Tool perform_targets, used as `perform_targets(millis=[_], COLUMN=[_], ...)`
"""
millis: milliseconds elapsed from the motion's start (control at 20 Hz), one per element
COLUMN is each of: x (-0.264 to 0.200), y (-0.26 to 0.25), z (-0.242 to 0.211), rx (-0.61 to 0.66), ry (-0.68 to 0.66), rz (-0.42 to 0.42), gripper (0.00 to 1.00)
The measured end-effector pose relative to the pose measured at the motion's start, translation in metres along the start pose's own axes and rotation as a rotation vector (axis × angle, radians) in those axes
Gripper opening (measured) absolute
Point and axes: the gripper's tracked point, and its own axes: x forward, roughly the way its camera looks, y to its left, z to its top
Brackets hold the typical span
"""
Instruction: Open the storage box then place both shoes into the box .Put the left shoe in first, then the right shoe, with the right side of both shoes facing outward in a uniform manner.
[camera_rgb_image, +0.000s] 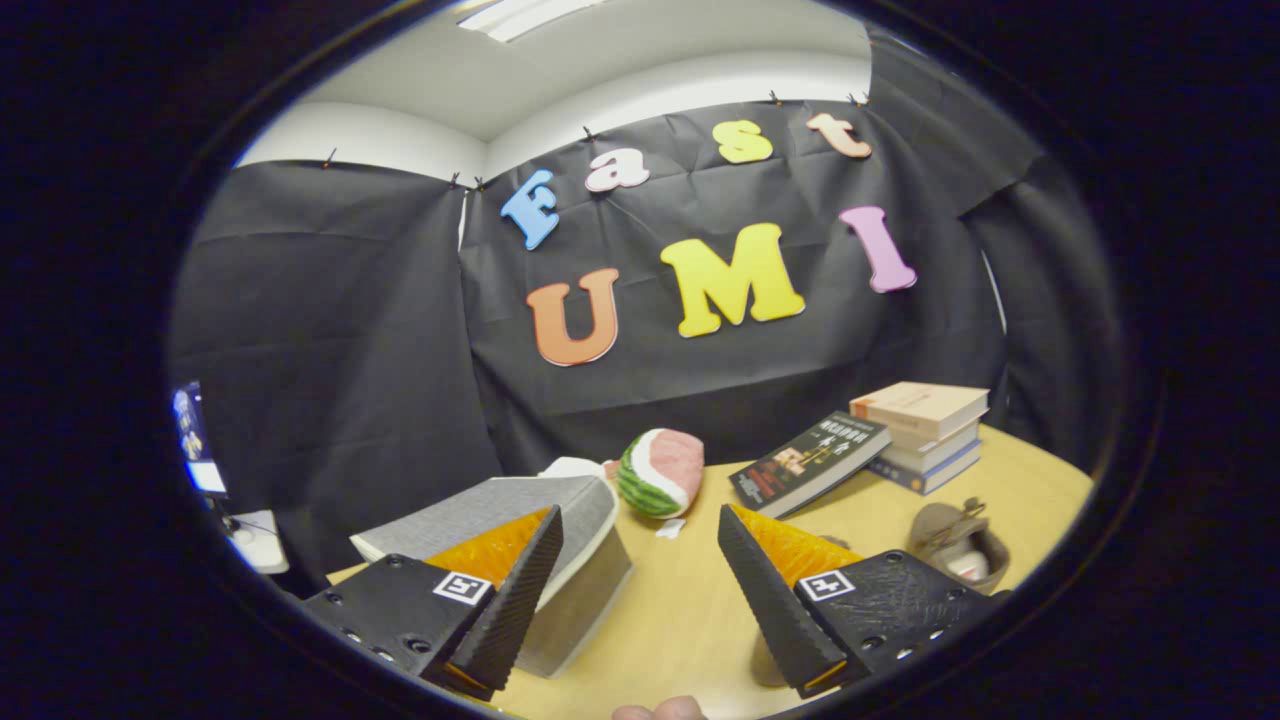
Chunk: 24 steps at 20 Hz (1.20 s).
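Observation:
A grey fabric storage box (560, 530) with its flat lid down stands on the wooden table (690, 620), just ahead of and partly behind my left finger. A brownish shoe (955, 545) lies on the table to the right, beyond my right finger, its opening facing up. My gripper (640, 530) is open, tilted over the table, with bare tabletop between its fingers and nothing held. The box's near side is hidden by the left finger.
A watermelon-slice plush toy (660, 472) lies beyond the fingers next to the box. A dark book (810, 462) leans against a stack of books (925, 420) at the back right. A fingertip of a hand (660, 710) shows at the bottom. A monitor (195, 440) stands far left.

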Motion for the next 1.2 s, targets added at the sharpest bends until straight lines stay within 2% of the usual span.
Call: perform_targets(millis=[200, 450, 1050, 1150, 1200], x=[0.028, 0.045, 0.076, 0.076, 0.071], y=[0.027, 0.052, 0.062, 0.068, 0.066], z=[-0.026, -0.048, -0.075, -0.069, -0.064], rx=[0.149, 0.253, 0.614, 0.632, 0.620], ry=[0.086, 0.160, 0.342, 0.351, 0.342], rz=[0.110, 0.208, 0.309, 0.336, 0.341], gripper=[0.96, 0.95, 0.95, 0.92, 0.87])
